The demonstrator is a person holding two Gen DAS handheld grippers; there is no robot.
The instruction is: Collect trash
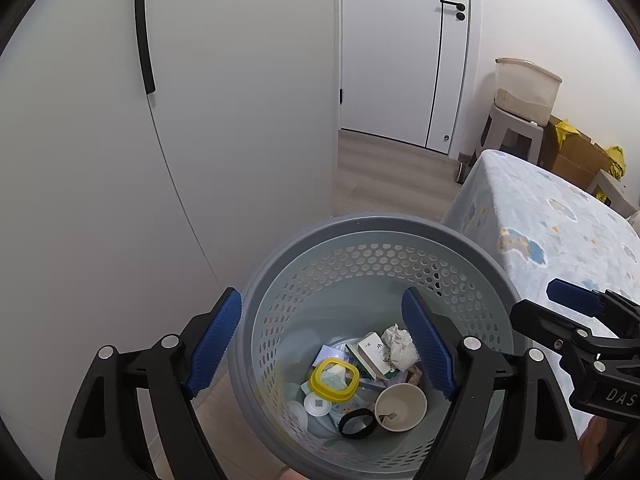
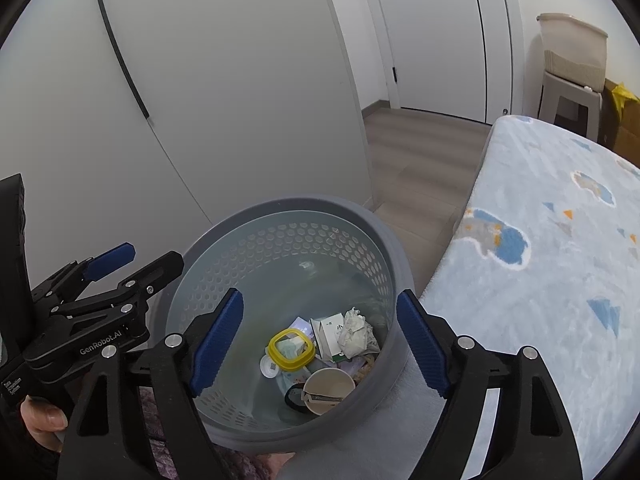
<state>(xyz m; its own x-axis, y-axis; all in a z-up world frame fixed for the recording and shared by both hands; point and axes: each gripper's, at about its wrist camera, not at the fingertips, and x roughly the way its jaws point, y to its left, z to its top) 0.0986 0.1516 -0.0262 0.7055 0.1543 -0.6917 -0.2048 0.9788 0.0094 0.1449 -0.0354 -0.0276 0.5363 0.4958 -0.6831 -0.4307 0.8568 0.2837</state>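
White cupboard doors (image 1: pixel 168 152) fill the space beyond my two tongs, with pale wood flooring (image 1: pixel 384 168) running to one closed white door (image 1: pixel 400 60) that carries a black lever handle. Off to the right of both tongs sits a table under a light blue fleecy cloth with blue and orange patches (image 2: pixel 560 260), and past it I count one grey plastic stool (image 1: pixel 516 128) bearing one translucent lidded tub (image 1: pixel 528 88), then brown cardboard boxes (image 1: pixel 576 156) with yellow bags.

Directly below and between my left tongs (image 1: pixel 328 344) is the single round grey plastic wastebasket with honeycomb-perforated walls (image 1: pixel 372 228). Those tongs are spread wide, one blue ribbed pad outside the basket's left rim, the other over its inside, nothing pinched. My right tongs (image 2: pixel 320 344) are also spread wide and empty, framing the same basket from its right side; the basket's right edge touches the cloth.

At the bottom of the basket, between the pads, I count:
- one yellow rounded-square plastic ring (image 1: pixel 334 382)
- one crumpled white paper wad (image 1: pixel 398 344)
- one small white carton with green print (image 1: pixel 372 352)
- one cream paper cup lying on its side (image 1: pixel 400 408)
- one black band loop (image 1: pixel 357 423)
- one round white cap with a printed code (image 1: pixel 318 404)

Other scraps under these are too jumbled to count. A hand (image 2: pixel 42 416) grips the left tool's handle.
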